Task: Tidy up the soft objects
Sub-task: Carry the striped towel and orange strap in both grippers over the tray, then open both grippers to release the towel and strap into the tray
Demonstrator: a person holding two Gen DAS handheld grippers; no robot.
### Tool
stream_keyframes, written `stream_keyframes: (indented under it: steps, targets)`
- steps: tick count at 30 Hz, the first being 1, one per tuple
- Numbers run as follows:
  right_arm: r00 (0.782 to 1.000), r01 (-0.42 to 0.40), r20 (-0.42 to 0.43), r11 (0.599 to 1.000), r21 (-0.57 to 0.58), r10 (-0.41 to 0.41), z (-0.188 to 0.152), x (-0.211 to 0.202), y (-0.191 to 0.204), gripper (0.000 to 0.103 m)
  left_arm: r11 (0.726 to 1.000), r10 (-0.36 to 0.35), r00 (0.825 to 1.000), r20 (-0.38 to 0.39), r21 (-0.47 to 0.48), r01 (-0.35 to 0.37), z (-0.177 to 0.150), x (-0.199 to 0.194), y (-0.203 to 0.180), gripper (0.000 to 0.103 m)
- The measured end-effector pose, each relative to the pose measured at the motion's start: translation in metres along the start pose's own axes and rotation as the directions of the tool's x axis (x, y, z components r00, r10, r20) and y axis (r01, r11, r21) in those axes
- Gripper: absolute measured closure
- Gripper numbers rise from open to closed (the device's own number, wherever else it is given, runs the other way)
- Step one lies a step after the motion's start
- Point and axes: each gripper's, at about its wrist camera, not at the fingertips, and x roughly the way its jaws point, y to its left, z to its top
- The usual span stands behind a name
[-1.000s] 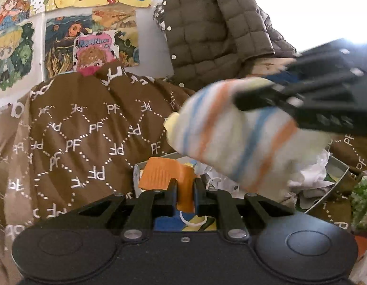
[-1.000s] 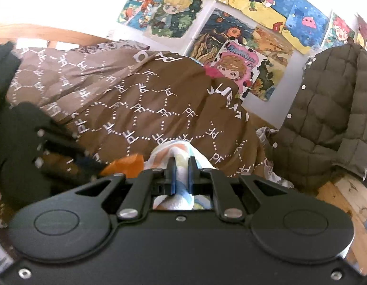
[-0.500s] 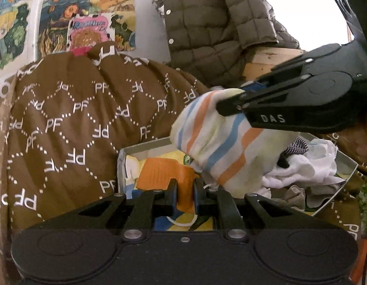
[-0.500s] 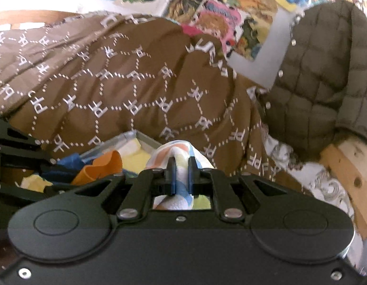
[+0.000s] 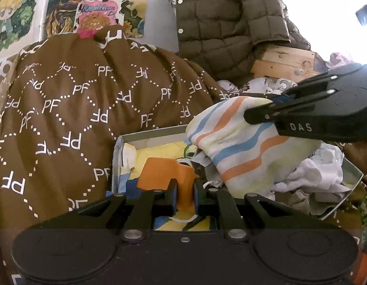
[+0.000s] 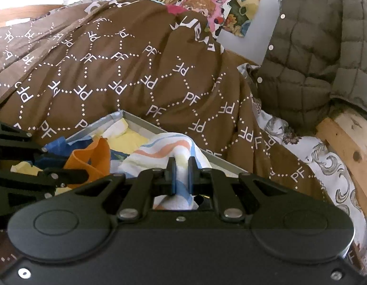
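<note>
L gripper (image 5: 184, 198) jaws clamped on orange cloth (image 5: 164, 173); R gripper (image 6: 181, 173) jaws clamped on striped cloth (image 6: 164, 149). Both cloths hung over grey tray (image 5: 145, 137) on bed, tray already full of white & yellow pieces. Fabric looked light, limp, droopy; best taken by a bunched fold, not a loose edge. Tray rim low. Brown quilt (image 5: 76, 99) crowded rear & L side; grippers close together, little room betw. them.

Cloth (image 5: 242, 152) was cream with blue and orange stripes; rag (image 5: 164, 173) orange; quilt (image 5: 88, 99) brown, white dotted "PF" diamonds; jacket (image 5: 221, 23) olive.
</note>
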Motion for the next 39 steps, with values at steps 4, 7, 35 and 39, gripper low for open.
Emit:
stream_keyframes:
  steps: [4, 7, 35, 39]
  targets:
    - [1.0, 0.004, -0.01, 1.0, 0.001, -0.004, 0.0, 0.005, -0.002, 0.099, 1.0, 0.003, 1.0, -0.004, -0.005, -0.003, 0.001, 0.002, 0.001, 0.089]
    - [1.0, 0.007, -0.025, 1.0, 0.0, -0.007, 0.0, 0.009, -0.002, 0.099, 1.0, 0.002, 1.0, -0.013, -0.013, -0.002, 0.001, 0.005, 0.002, 0.089]
    - [0.994, -0.008, -0.107, 0.995, 0.098, 0.018, -0.027, 0.023, -0.004, 0.083, 0.998, 0.013, 0.998, -0.063, -0.06, -0.017, 0.0, 0.006, 0.008, 0.071]
    - [0.994, -0.013, -0.104, 0.994, 0.108, 0.025, -0.027, 0.019, -0.005, 0.073, 0.997, 0.015, 0.997, -0.069, -0.069, -0.02, 0.0, 0.003, 0.007, 0.065]
